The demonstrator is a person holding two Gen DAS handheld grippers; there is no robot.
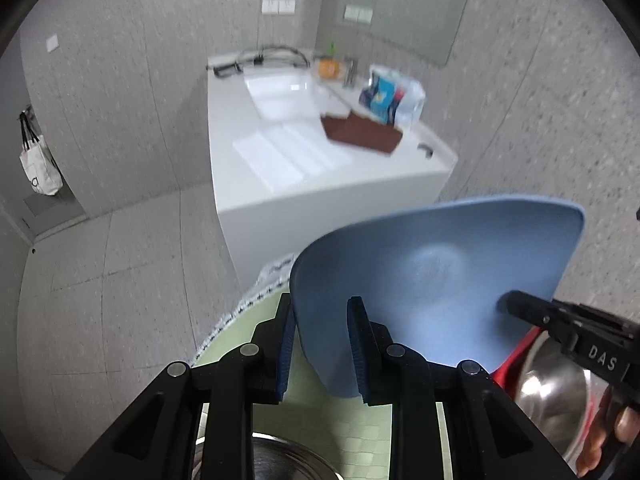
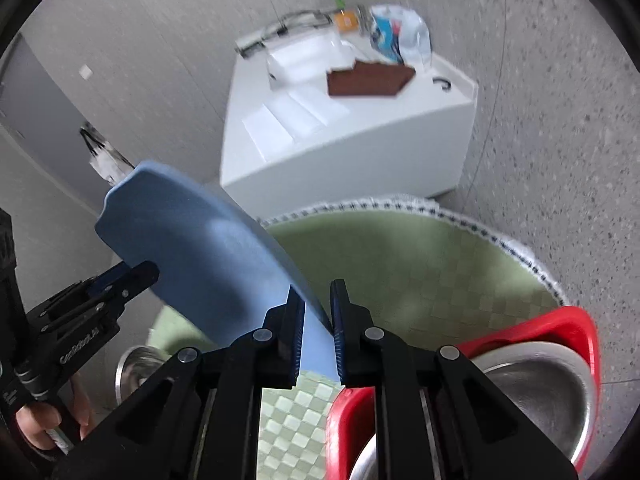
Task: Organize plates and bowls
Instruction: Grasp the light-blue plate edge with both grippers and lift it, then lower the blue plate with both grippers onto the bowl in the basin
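Green checked tablecloth [image 2: 420, 280] covers the round tabletop. Above it, a blue plate [image 1: 432, 276], held tilted in the air, is pinched at two rim points. Red tray [image 2: 576, 332] at the right holds a steel bowl [image 2: 540, 384]; another steel bowl [image 2: 136, 364] sits at the left. Plate looks like light, stiff, matte plastic, not fragile, though the smooth rim could slip. Best hold: the rim edge, pads deep. Left claw [image 1: 320, 344] is clamped on the plate's near rim; right claw [image 2: 318, 336] is also clamped on the rim.
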